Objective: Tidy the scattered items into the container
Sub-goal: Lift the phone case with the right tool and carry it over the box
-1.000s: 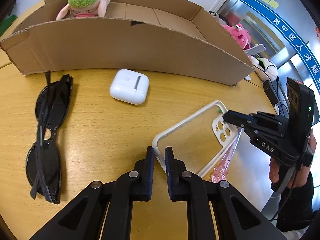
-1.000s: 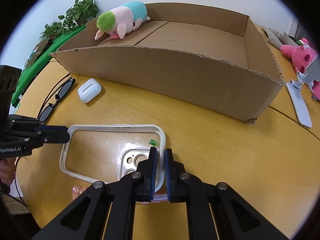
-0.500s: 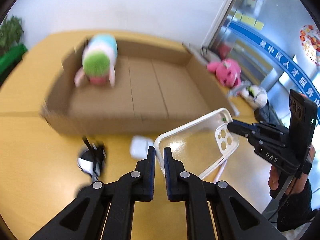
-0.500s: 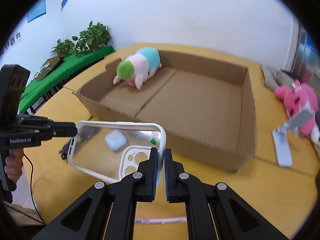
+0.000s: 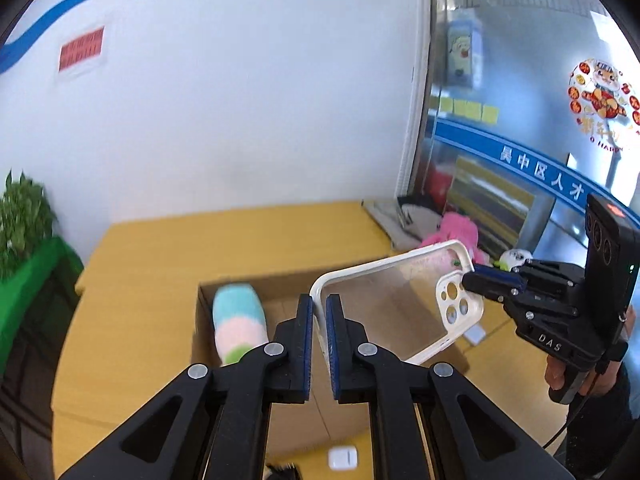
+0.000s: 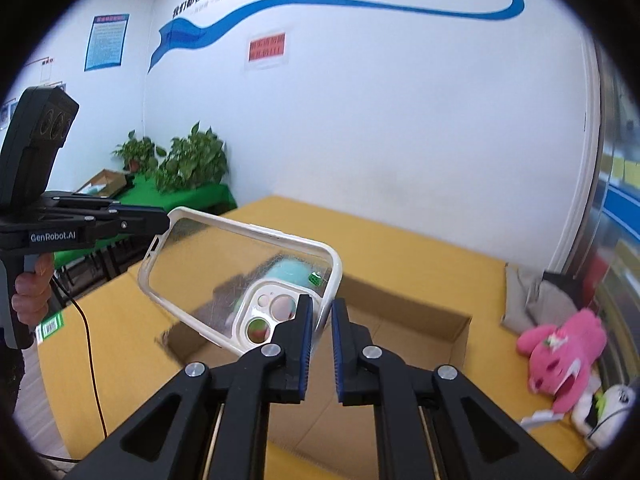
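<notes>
Spanning the yellow worktop (image 5: 168, 248), the cardboard box (image 6: 424, 320) already holds a plush toy (image 5: 238, 320). Both tongs, left (image 5: 316, 312) and right (image 6: 321, 320), clamp the clear phone case (image 5: 392, 300) above it. The earbud case (image 5: 342, 459) awaits on the worktop.

Bright even indoor light, slight motion blur, dark fisheye corners.

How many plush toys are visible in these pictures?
3. A pastel striped plush lies in the brown cardboard box; a pink plush and a white plush lie outside, right of it. Others may be hidden.
</notes>
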